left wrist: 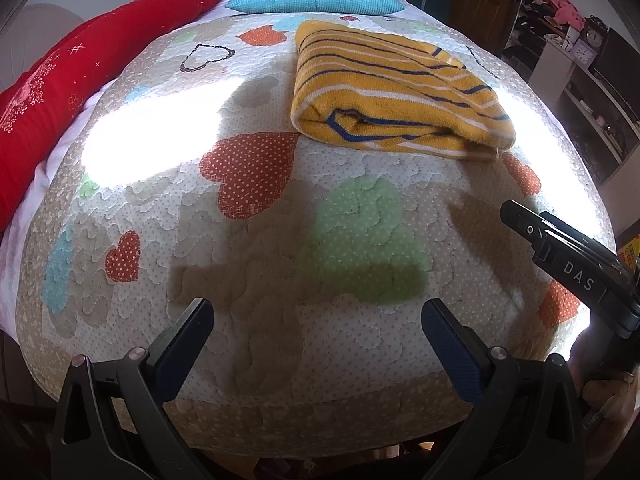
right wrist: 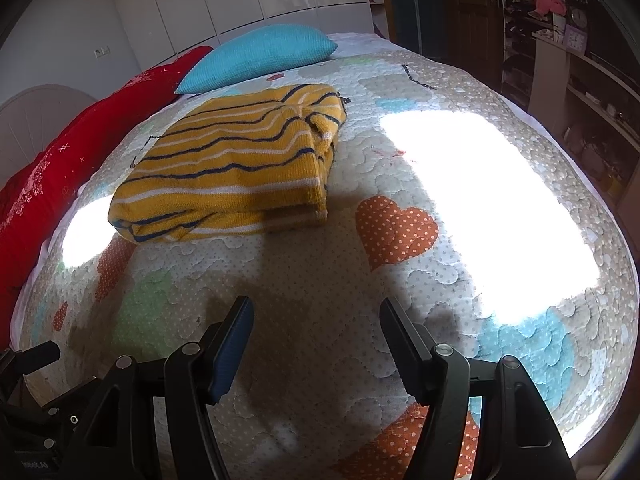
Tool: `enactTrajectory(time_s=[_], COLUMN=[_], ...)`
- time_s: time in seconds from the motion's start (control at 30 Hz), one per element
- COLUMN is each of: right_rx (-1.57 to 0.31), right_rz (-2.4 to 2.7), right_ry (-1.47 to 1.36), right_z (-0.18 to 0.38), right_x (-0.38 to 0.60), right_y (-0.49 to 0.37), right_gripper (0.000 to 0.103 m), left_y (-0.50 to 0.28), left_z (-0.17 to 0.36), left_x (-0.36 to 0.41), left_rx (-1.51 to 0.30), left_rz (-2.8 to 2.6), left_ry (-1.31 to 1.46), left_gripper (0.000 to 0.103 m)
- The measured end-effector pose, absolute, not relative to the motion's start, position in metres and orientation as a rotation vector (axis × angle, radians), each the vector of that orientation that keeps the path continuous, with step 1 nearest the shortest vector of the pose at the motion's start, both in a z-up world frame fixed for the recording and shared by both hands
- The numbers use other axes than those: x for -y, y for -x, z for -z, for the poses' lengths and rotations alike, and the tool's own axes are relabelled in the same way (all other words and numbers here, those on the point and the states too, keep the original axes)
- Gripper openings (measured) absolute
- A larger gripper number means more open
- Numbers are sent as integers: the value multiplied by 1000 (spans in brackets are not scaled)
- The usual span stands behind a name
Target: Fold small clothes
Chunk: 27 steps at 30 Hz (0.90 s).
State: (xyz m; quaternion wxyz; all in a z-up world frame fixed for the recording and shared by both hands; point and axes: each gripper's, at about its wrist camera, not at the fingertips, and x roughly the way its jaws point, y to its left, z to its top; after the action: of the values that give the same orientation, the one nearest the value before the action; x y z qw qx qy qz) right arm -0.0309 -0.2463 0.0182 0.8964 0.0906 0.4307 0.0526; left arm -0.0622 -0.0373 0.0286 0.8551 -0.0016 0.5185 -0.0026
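Grippers first: the left gripper (left wrist: 318, 336) and right gripper (right wrist: 316, 338) both hang spread apart, holding nothing, over the quilt (left wrist: 280, 248). Sweater (left wrist: 394, 92) lies folded at one o'clock, seemingly finished; smoothing or setting aside probably comes next.

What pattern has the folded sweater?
Mustard yellow sweater with navy and white stripes; clearest in the right wrist view.

The sweater (left wrist: 394, 84) (right wrist: 236, 168) is a mustard-yellow knit with thin navy and white stripes, folded into a flat, thick rectangle of several layers. It lies on the far half of the bed, stripes running roughly across its top face. Its near edge shows the stacked folds, with a navy-trimmed hem tucked between layers.
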Motion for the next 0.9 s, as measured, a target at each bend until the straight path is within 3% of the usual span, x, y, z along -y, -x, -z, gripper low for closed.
enactTrajectory(time_s=[0.9], right_rx=[-896], right_rz=[-97], right_ry=[-178], right_z=[-17], right_x=[247], right_y=[34], right_gripper=[72], left_y=[62], left_z=[-21], left_x=[34], left_rx=[-1118], left_rz=[8], left_ry=[14], left_gripper=[103])
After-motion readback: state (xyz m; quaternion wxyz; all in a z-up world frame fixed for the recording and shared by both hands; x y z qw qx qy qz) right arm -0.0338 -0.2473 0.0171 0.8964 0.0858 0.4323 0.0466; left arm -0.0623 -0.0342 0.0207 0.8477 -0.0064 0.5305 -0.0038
